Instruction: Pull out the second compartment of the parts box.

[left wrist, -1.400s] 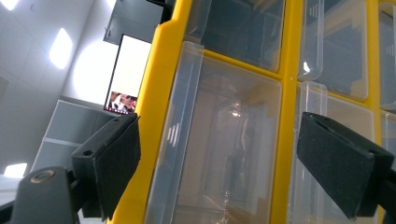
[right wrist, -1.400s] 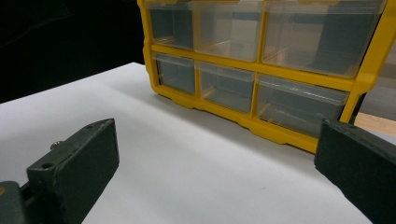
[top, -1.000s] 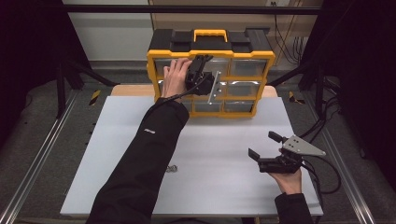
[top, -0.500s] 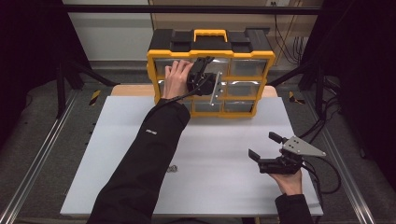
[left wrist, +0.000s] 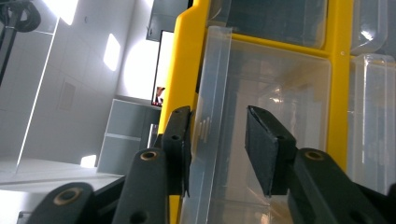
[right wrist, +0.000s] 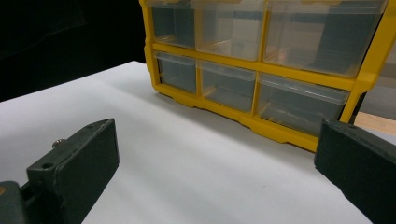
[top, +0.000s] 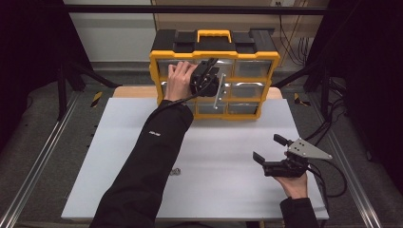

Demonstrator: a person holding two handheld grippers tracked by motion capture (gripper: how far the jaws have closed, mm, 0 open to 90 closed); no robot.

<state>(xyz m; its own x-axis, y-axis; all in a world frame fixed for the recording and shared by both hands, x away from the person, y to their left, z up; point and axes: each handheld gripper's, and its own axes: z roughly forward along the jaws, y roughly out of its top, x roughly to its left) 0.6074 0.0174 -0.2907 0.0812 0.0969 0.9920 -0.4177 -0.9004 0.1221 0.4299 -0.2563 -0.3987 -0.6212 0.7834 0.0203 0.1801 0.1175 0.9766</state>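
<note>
My left tool (top: 209,78) is up at the yellow organiser (top: 215,78), which stands at 12 o'clock on the white bench (top: 119,142), its back edge over the wooden strip behind. In the left gripper view the two black jaws stand apart, one on each side of the front lip of a clear drawer (left wrist: 261,140): the left jaw lies just against the outside of the lip, the right one reaches in over the drawer's hollow. They are not yet pinched on the plastic, as far as I can tell.

I judge the step in hand to be drawing that drawer out. To do it well I would bring the jaws together squarely on the lip, not on a corner, and only hard enough to hold, since thin clear plastic flexes and may slip. Then I would pull straight along the drawer's own track, toward 6 o'clock, with no twist, or it will bind in the yellow frame. The organiser looks light and could tip or slide toward me, so a slow, even pull is best.

My right tool (top: 272,160) rests low at about 4 o'clock on the bench, jaws wide apart and holding nothing, well clear of the organiser. A small screw (top: 176,171) lies on the bench near 6 o'clock, beside my left sleeve.
</note>
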